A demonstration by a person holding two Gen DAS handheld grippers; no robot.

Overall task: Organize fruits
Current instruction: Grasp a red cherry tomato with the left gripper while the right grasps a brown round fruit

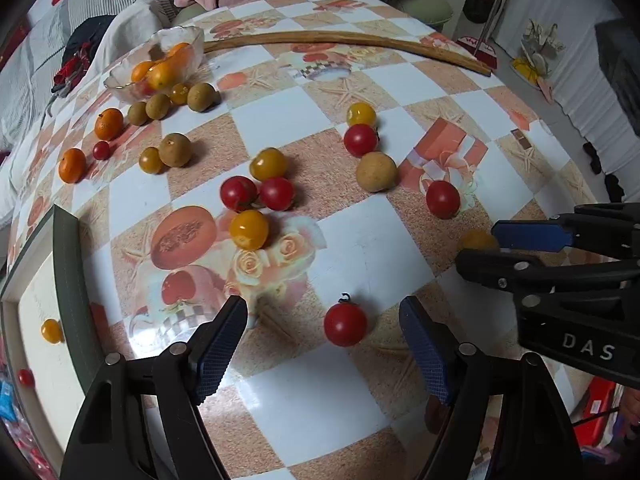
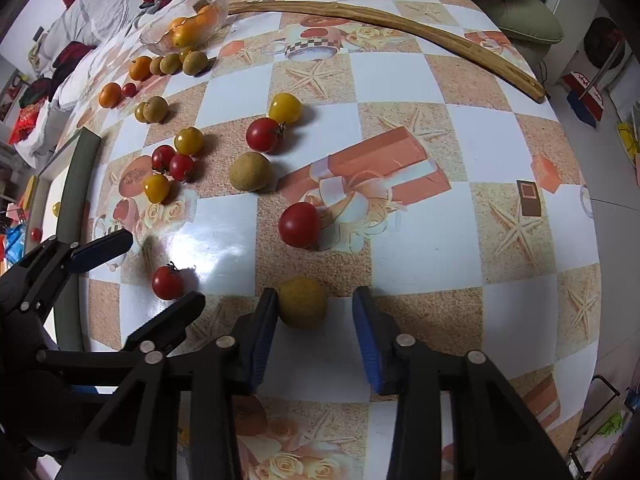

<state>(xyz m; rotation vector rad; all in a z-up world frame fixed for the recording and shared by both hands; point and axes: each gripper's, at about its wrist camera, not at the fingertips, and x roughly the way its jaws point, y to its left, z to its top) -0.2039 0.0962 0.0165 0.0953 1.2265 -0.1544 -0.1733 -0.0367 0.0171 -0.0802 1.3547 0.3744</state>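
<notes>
Red and yellow cherry tomatoes, brown longans and small oranges lie scattered on the checkered tablecloth. My left gripper [image 1: 323, 322] is open around a red cherry tomato [image 1: 345, 324] that sits on the table between its fingertips. My right gripper [image 2: 315, 308] is open with a yellow-brown fruit [image 2: 302, 303] between its fingertips, close to the left pad. That gripper also shows in the left wrist view [image 1: 478, 250]. A glass bowl [image 1: 120, 82] holding oranges stands at the far left. A white tray [image 1: 36, 292] with a green rim at the left holds a yellow tomato [image 1: 51, 331] and a red one [image 1: 25, 377].
A long curved wooden stick [image 1: 344, 40] lies across the far side of the table. Bedding and clothes are piled beyond the table's far edge. The table's right edge drops to the floor [image 2: 612, 184]. A red tomato [image 2: 299, 225] and a longan [image 2: 250, 171] lie ahead of my right gripper.
</notes>
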